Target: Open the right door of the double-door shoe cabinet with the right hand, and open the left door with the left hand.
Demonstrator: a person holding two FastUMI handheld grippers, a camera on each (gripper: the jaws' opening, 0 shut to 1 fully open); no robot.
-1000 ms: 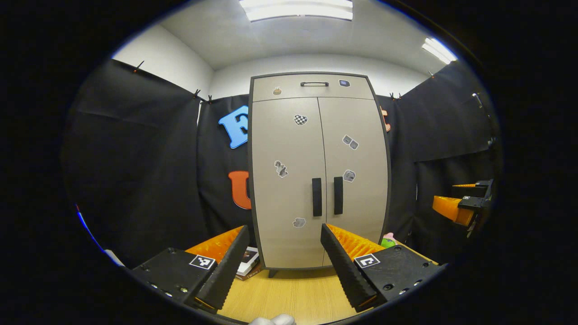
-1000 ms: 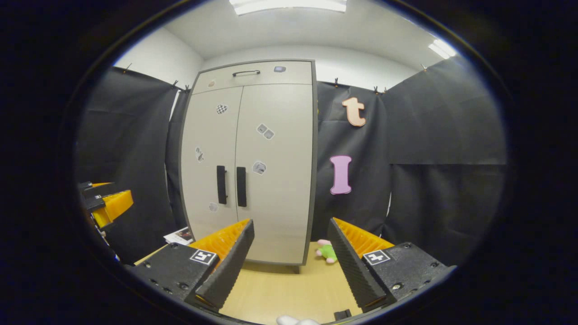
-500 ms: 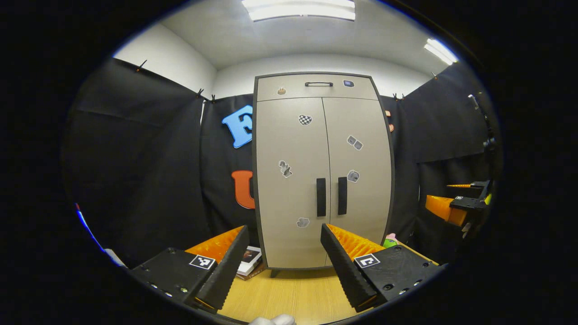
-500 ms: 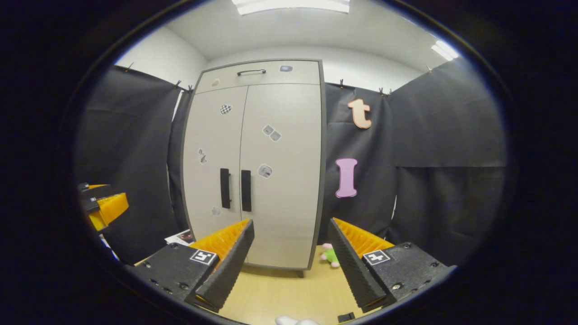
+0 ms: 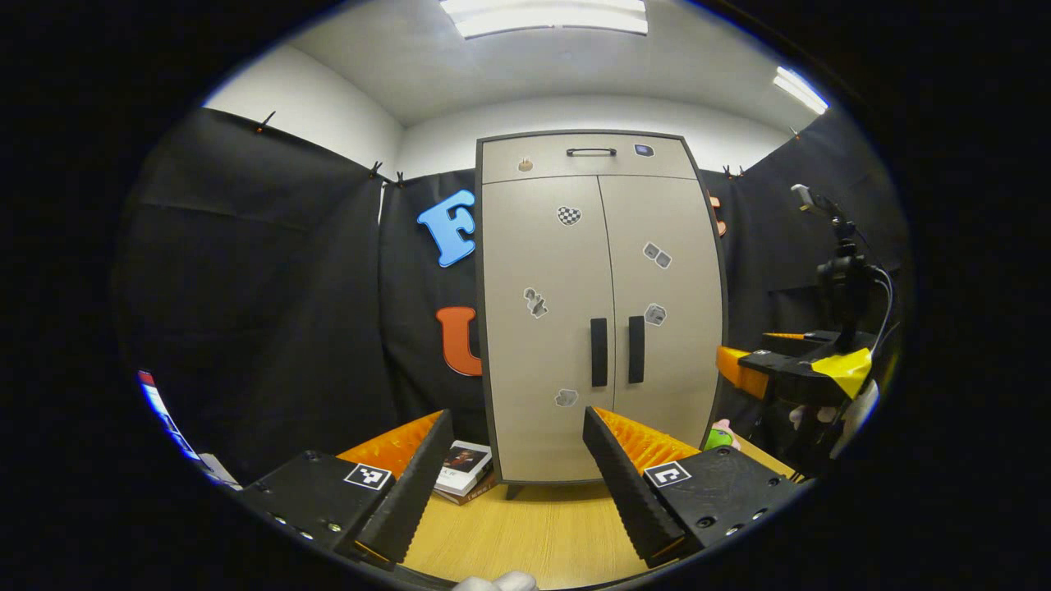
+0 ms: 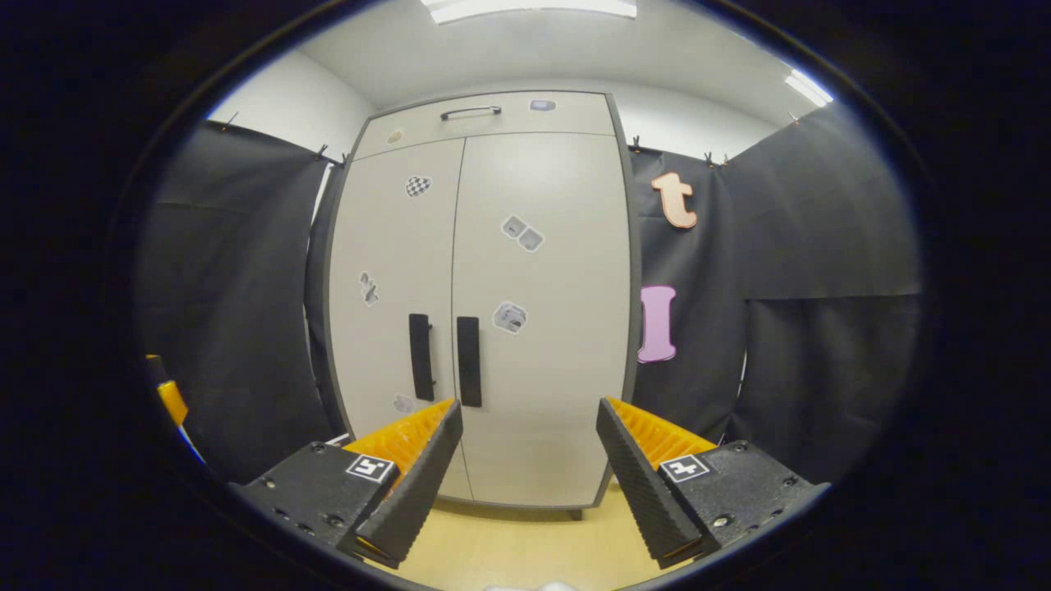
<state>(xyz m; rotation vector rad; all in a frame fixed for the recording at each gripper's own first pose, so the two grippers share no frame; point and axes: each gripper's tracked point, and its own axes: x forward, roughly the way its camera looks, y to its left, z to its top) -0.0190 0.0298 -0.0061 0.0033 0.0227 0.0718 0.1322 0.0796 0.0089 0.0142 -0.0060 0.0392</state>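
A tall beige shoe cabinet (image 5: 603,271) (image 6: 484,271) with a dark frame stands ahead, both doors closed. Two black vertical handles sit side by side at the middle seam: the left door's handle (image 5: 598,352) (image 6: 420,357) and the right door's handle (image 5: 636,349) (image 6: 469,361). My left gripper (image 5: 517,435) is open, some way back from the cabinet, with nothing between its fingers. My right gripper (image 6: 530,427) is open too and closer to the doors, its gap low on the right door, below and right of that handle. The right gripper (image 5: 743,373) also shows at the right of the left gripper view.
A top drawer with a black handle (image 5: 590,152) sits above the doors. Books (image 5: 464,469) lie on the wooden floor (image 5: 534,533) by the cabinet's left foot, a small green toy (image 5: 720,435) at its right. Black cloth walls close both sides. A camera stand (image 5: 842,271) rises at the right.
The right gripper has moved forward towards the cabinet, which now looks larger in its view. The left gripper has shifted a little, so the cabinet sits further right in its view. Both stay open.
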